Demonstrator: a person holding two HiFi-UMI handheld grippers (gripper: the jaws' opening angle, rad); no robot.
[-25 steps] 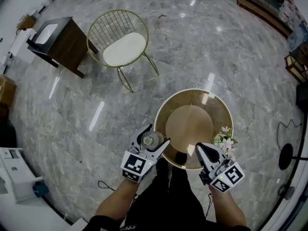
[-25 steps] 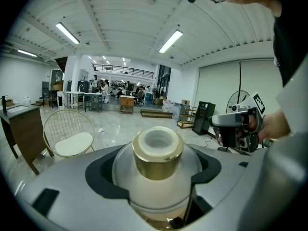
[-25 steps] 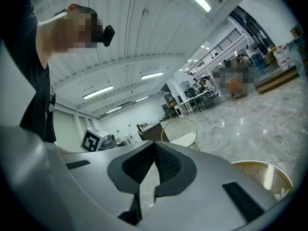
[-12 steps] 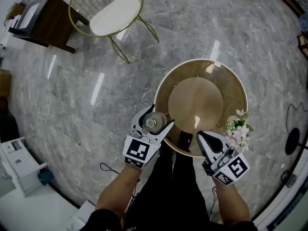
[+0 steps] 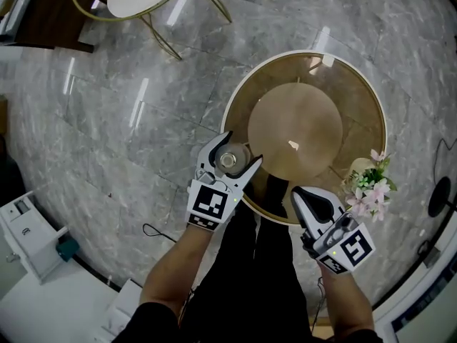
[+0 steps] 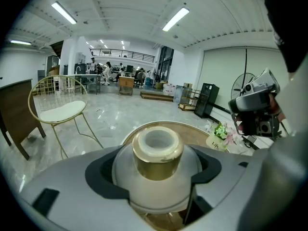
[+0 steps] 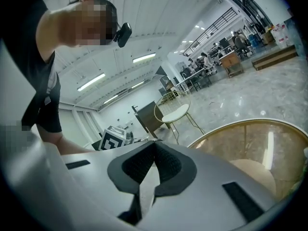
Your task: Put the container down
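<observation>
Left gripper view shows the left tongs (image 6: pixel 158 150) clamped around the container (image 6: pixel 158 172), a white round jar with gold neck, upright. Head view puts it over the near rim of the round tabletop (image 5: pixel 360 91). Right tongs (image 7: pixel 154 149) are pressed together, empty, near the flowers (image 5: pixel 371 186).

Head view overhead, facing steeply down, both gripper views low, close behind jaws, roughly level, sharing round table (image 5: pixel 360 98).
</observation>
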